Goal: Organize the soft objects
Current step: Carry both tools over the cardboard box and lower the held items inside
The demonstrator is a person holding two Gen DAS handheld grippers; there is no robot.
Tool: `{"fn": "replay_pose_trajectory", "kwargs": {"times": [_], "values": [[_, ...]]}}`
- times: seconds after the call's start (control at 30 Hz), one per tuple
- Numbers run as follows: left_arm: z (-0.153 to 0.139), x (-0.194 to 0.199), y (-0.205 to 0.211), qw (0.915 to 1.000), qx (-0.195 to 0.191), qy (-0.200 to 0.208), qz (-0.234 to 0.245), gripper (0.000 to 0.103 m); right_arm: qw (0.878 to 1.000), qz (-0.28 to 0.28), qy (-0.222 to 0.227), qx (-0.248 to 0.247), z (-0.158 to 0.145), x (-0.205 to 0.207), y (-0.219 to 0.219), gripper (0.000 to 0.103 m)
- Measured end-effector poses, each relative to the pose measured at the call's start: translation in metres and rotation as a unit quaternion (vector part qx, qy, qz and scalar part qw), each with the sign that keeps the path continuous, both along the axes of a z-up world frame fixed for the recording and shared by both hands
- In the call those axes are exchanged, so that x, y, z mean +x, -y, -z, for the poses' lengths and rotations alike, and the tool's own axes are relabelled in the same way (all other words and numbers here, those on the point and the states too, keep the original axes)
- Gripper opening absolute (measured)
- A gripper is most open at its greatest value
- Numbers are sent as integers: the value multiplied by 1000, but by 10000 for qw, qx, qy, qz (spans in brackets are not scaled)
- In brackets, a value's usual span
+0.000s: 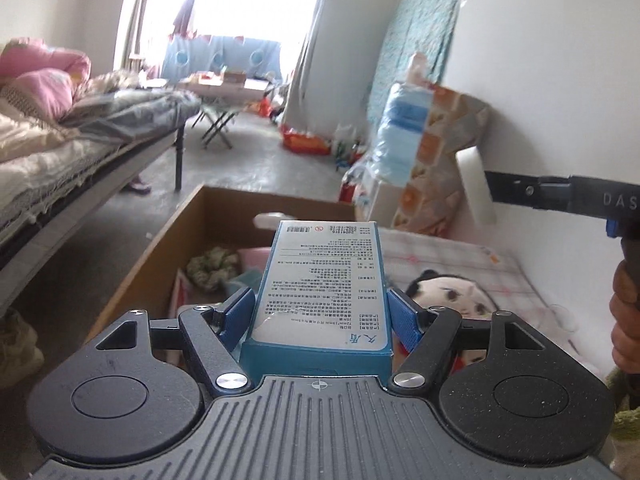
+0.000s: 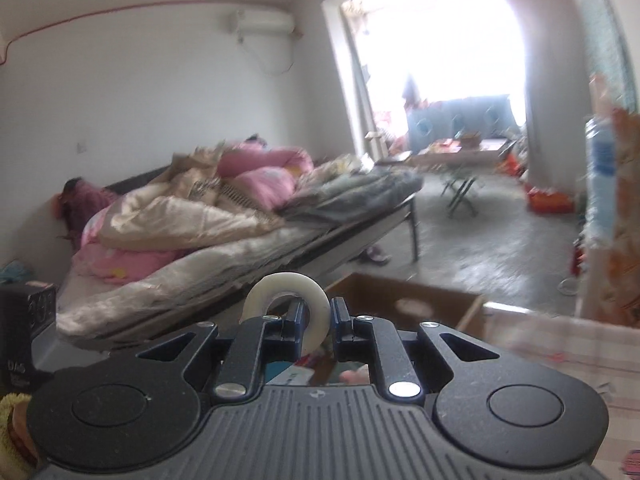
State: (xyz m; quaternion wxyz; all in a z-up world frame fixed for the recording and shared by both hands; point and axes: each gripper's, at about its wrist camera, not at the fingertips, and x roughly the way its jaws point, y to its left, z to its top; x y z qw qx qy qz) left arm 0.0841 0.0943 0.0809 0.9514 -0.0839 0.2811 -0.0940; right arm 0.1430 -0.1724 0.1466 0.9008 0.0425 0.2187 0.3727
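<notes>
My left gripper (image 1: 320, 312) has its jaws clamped on the two long sides of a blue-and-white printed carton (image 1: 320, 280), held out over the near end of an open cardboard box (image 1: 168, 236); my right gripper (image 2: 316, 320) has its jaws pinched narrow on the wall of a white tape roll (image 2: 288, 300), which stands upright above the same box, and in the left view that roll shows at the far right, well apart from the carton. I judge the sorting partly done: the box already holds a crumpled greenish cloth (image 1: 214, 266) and some pink fabric on its left side, while both things I carry are not yet put down. A panda plush toy (image 1: 448, 292) lies outside the box, just right of it, on the pink-checked cloth (image 1: 460, 248) that covers the tabletop, so at least that soft thing looks left to deal with. Whether more waits below my view I cannot tell. The room around is a bedroom with a bare grey concrete floor (image 1: 248, 152): a bed (image 2: 240, 240) heaped with pink and cream quilts along the left, a wall air conditioner (image 2: 262, 22) above it, a folding stool (image 1: 218, 124) and a bright window area at the far end, and bags and a patterned bundle stacked against the right wall.
</notes>
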Motion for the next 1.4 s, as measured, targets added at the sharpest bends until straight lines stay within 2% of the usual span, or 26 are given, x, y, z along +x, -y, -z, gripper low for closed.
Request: {"fn": "replay_pose_trajectory", "kwargs": {"times": [0.17, 0.33, 0.5, 0.6, 0.77, 0.93, 1.03, 1.17, 1.3, 1.4], "values": [[20, 39, -32, 9972, 31, -752, -27, 72, 9941, -528, -820, -469, 41, 44, -53, 15], [37, 67, -46, 9900, 360, -1334, 301, 72, 9826, -730, -1339, -1063, 78, 67, -83, 15], [49, 92, -48, 9726, 712, -2041, 851, 72, 9671, -982, -1733, -1586, 99, 81, -101, 15], [55, 104, -52, 9608, 795, -2415, 1110, 72, 9594, -1078, -1935, -1744, 105, 87, -108, 15], [64, 111, -64, 9459, 869, -2761, 1466, 72, 9546, -1112, -2144, -1746, 109, 95, -109, 15], [74, 115, -71, 9322, 952, -3124, 1559, 72, 9510, -1120, -2324, -1701, 114, 103, -114, 15], [75, 118, -71, 9267, 1024, -3222, 1640, 72, 9485, -1122, -2403, -1734, 118, 108, -120, 15], [73, 119, -76, 9241, 869, -3347, 1630, 76, 9393, -1303, -2644, -1755, 126, 111, -129, 15], [69, 117, -79, 9282, 782, -3284, 1567, 79, 9289, -1468, -2732, -2026, 135, 107, -140, 15], [64, 115, -84, 9351, 645, -3156, 1473, 82, 9211, -1545, -2807, -2210, 143, 104, -147, 15]]}}
